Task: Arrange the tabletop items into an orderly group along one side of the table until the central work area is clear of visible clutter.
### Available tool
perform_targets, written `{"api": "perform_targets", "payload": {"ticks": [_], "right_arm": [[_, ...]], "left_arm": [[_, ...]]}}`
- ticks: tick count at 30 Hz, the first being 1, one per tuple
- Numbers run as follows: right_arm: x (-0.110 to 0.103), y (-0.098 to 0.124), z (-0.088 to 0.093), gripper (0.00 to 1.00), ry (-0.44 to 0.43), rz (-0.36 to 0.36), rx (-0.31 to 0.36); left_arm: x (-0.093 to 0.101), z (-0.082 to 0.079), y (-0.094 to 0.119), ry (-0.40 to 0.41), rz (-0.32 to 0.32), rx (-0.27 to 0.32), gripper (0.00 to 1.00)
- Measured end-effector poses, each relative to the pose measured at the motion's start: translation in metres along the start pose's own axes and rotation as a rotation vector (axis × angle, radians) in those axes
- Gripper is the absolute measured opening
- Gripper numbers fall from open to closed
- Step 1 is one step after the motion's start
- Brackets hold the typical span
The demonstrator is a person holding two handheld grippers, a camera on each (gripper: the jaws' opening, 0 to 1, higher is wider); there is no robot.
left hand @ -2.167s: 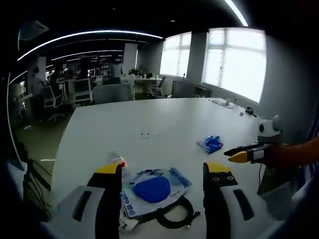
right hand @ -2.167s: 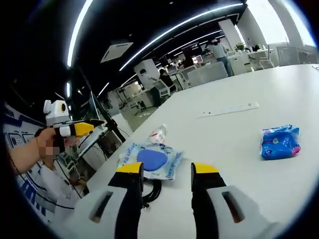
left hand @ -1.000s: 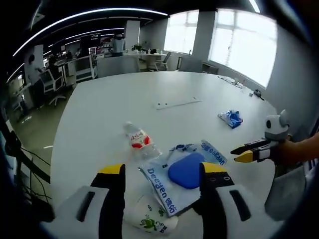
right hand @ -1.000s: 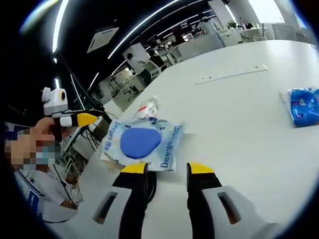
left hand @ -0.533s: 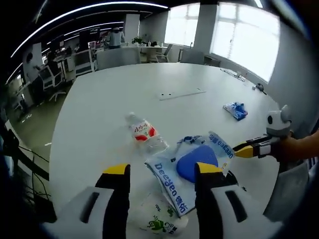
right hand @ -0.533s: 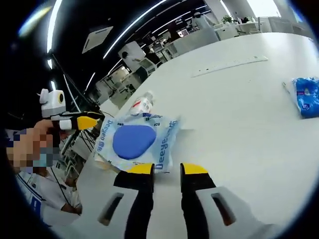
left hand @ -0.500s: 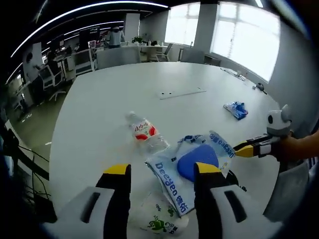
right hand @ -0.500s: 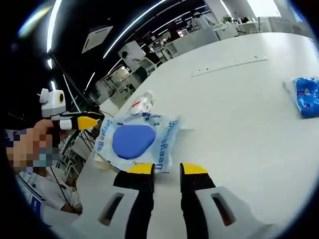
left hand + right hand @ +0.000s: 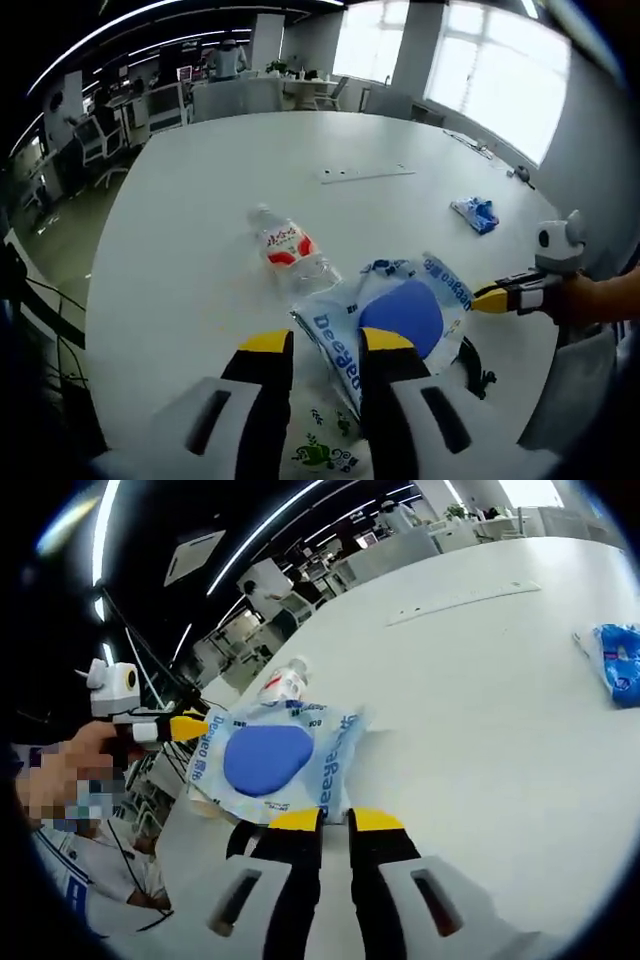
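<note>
White round counter (image 9: 190, 200) in an open office w/ bright windows behind. Left tool (image 9: 318, 345) has its yellow-tipped jaws nearly together on the near edge of a clear plastic pouch with a blue oval pad inside (image 9: 395, 318). Right tool (image 9: 322, 822) is pinched almost closed on the pouch's opposite edge. Clear plastic water bottle with red label (image 9: 288, 252) lies just beside the pouch. Small blue packet (image 9: 475, 214) sits well apart from the pouch, towards the windows.

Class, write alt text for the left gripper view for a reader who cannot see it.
The left gripper closes its yellow-tipped jaws at the edge of a clear packet with a blue pad on a white table. A water bottle lies beside it.
</note>
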State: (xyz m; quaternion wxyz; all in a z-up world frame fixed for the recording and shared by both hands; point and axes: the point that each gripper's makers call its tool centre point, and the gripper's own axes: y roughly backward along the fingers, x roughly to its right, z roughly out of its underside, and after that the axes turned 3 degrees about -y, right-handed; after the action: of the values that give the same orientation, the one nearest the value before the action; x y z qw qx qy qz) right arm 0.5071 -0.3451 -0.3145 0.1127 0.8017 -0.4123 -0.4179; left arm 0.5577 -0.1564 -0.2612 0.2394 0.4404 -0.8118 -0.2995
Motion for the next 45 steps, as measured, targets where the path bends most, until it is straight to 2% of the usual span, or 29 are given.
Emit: {"api": "perform_targets", "payload": {"ticks": [7,14,26,35,45], "right_arm": [[0.001,-0.002,0.001,0.02,-0.002,-0.002,-0.006],[0.0,-0.001,0.001,0.0,-0.008,-0.008,-0.012],[-0.007,0.009,-0.008,0.0,-0.004,-0.024,0.002],[-0.013,0.027,-0.026,0.0,0.011,-0.037,0.045],[-0.009,0.052,-0.052,0.0,0.021,-0.029,0.11]], "left_arm": [[-0.001,0.005,-0.002,-0.002,-0.003,-0.014,0.05],[0.001,0.007,-0.002,0.009,0.001,-0.02,0.01],[0.007,0.0,0.003,0.011,0.005,0.001,0.0],[0.015,-0.017,0.011,0.008,0.007,0.039,0.0],[0.033,-0.048,0.013,-0.013,0.022,0.09,0.0]]}}
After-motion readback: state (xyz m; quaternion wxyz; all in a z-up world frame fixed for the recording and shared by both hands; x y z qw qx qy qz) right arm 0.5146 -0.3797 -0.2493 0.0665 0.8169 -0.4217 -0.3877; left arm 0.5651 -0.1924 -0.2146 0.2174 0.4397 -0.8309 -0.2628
